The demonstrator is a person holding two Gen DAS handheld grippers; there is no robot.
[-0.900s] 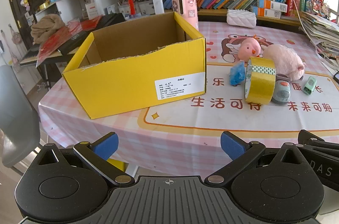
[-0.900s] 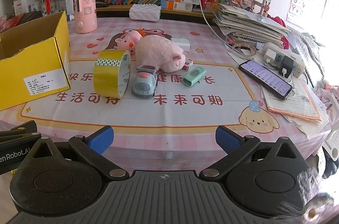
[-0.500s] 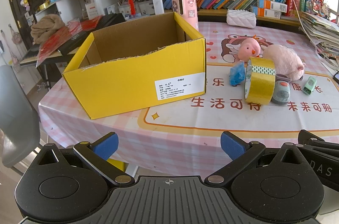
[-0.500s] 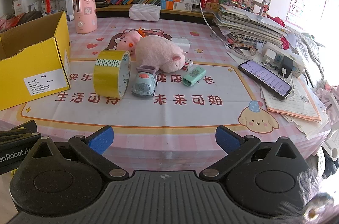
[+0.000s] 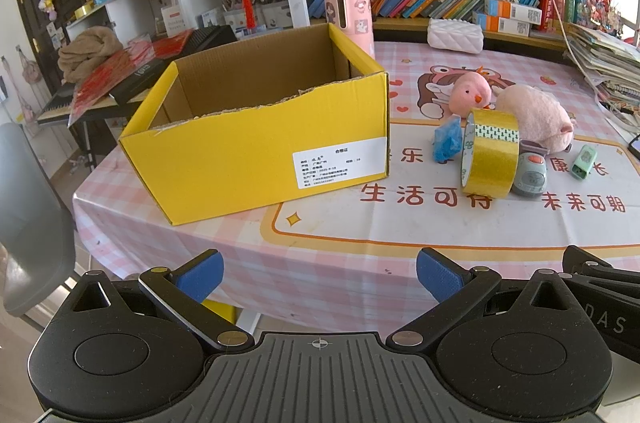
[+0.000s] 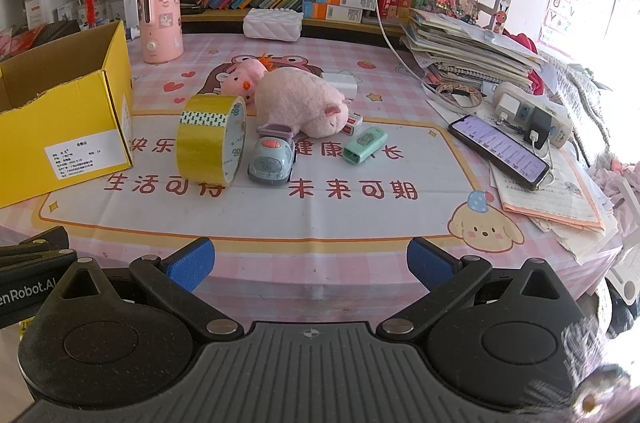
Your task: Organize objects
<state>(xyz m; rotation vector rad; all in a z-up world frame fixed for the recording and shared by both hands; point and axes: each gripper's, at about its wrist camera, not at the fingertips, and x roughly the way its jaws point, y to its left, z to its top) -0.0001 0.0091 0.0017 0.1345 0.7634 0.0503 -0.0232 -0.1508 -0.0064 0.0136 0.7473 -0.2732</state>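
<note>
Toys and tape roll [image 6: 211, 139] beside open yellow box [image 5: 256, 139]

We note a phone [image 6: 498, 151] on papers, a power strip [image 6: 532, 113] beside it, book stack [image 6: 464, 53] behind.

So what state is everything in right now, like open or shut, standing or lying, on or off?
Left gripper: open, holding nothing.
Right gripper: open, holding nothing.
Yellow box: open-topped, nothing visible inside.
Tape roll: standing on its edge.
Large pink plush: lying on its side.
Toy car: upright on its wheels.
Phone: screen lit, lying flat.
Tablecloth: spread flat.
</note>
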